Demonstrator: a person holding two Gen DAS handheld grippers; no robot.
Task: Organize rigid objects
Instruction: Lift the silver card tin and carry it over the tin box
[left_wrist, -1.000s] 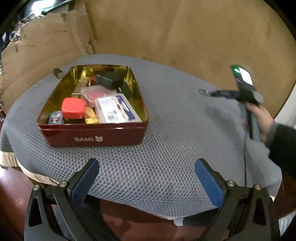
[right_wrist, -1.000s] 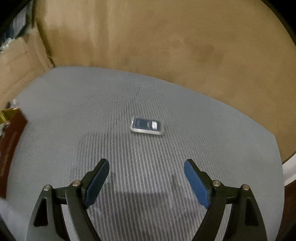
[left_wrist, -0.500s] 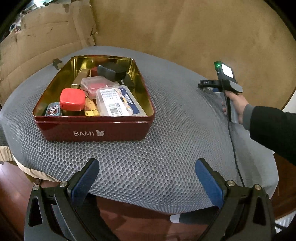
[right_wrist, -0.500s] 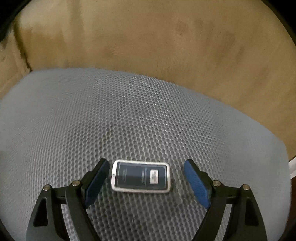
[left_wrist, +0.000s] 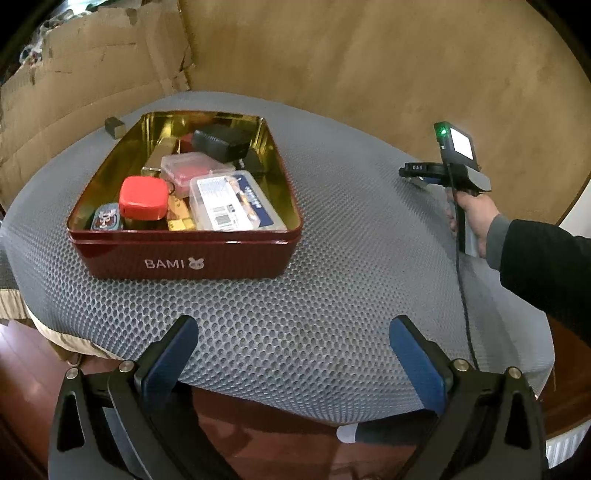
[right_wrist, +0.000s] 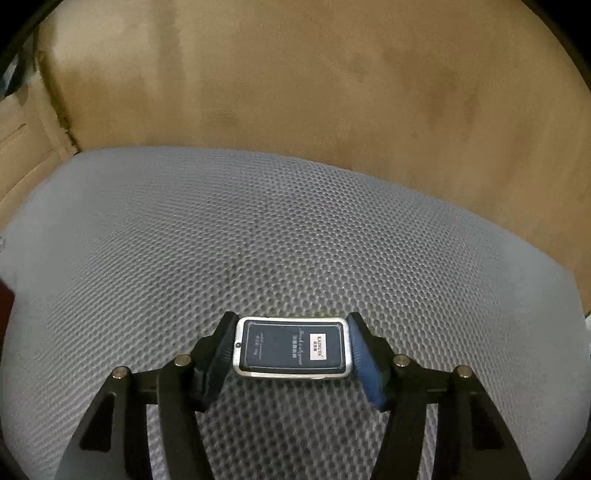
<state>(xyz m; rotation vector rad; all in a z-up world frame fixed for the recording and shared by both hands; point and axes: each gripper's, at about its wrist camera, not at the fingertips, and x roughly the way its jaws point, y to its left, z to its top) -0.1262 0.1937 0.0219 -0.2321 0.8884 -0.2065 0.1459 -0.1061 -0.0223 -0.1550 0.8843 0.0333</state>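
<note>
Grey honeycomb mesh (left_wrist: 332, 258) covers the work surface, with a tan wall behind it and torn cardboard (left_wrist: 74, 92) toward 10 o'clock in the left wrist view. On the mesh, at about 11 o'clock from the left gripper (left_wrist: 291, 343), stands an open red tin (left_wrist: 184, 258) marked BAMI with a gold inside. It holds a red square case (left_wrist: 143, 197), a clear plastic box (left_wrist: 229, 203) with a label, a black adapter (left_wrist: 221, 142) at the far end and other small pieces. A small dark block (left_wrist: 114, 126) lies on the mesh just outside the tin's far left corner. The left gripper's fingers stand wide apart with nothing between them.

At 2 o'clock in that view a hand (left_wrist: 474, 218) in a dark sleeve holds the right gripper (right_wrist: 293, 345) down at the mesh, well apart from the tin. Its jaws are closing on a small flat metal case (right_wrist: 291, 349) with a dark label, which lies flat on the mesh crosswise between the blue pads (right_wrist: 364, 354), both pads against its short ends.
</note>
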